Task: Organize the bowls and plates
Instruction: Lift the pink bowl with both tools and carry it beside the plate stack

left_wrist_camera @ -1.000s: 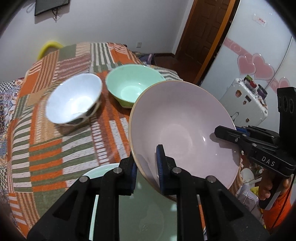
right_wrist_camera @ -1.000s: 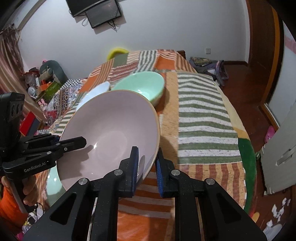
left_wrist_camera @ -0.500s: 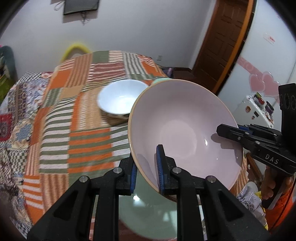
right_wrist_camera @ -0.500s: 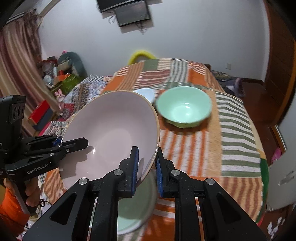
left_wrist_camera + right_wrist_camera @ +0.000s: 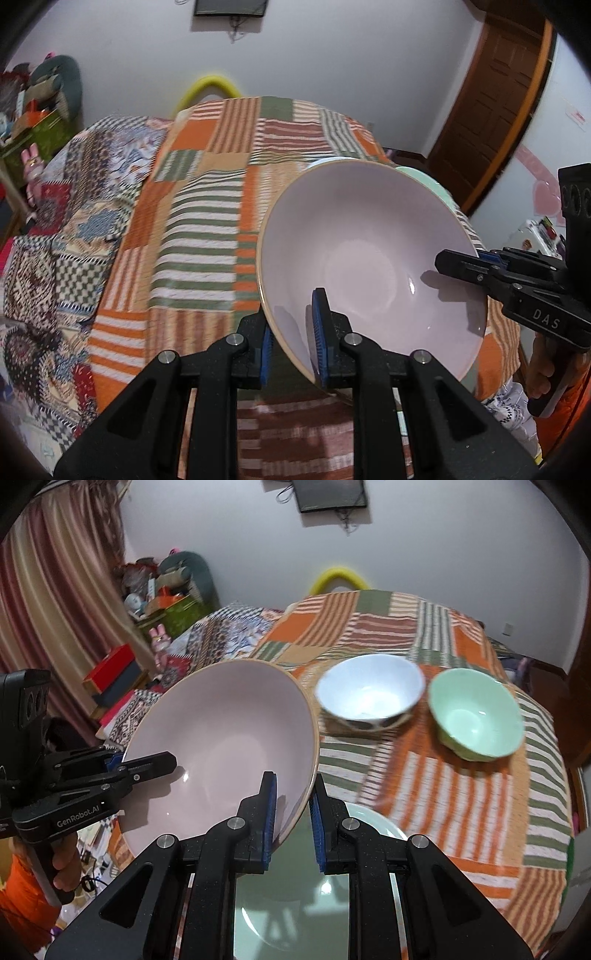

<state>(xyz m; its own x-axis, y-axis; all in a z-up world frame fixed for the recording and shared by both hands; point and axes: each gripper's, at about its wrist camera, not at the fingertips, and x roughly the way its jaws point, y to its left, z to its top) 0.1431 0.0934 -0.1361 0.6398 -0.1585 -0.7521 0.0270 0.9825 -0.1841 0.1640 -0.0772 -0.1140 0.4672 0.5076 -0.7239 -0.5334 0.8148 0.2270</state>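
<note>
From the left wrist view, the big pink bowl (image 5: 373, 266) fills the right half of the scene, tilted up on edge and held clear above the striped patchwork tabletop (image 5: 207, 229). The left gripper (image 5: 293, 332) is clamped on the bowl's near rim, one blue pad inside and one outside. On the far side of the bowl the right gripper (image 5: 458, 266) bites the opposite rim. Only a sliver of the green bowl (image 5: 424, 181) peeps out behind the pink bowl's upper edge. A yellow chair back (image 5: 210, 86) stands beyond the tabletop, well behind the pink bowl.

From the right wrist view, the same pink bowl (image 5: 221, 746) leans to the left, the right gripper (image 5: 291, 812) pinching its rim, the left gripper (image 5: 147, 764) gripping the far edge. This view shows what the other hides: a white bowl (image 5: 369, 694) just right of the pink bowl, the green bowl (image 5: 476, 712) beside that, and a pale green plate (image 5: 369, 823) lying directly under the pink bowl's near rim.

Compared with a second ago, the pink bowl has swung leftward: the white bowl has vanished from the left view, and both small bowls now sit right of it.
</note>
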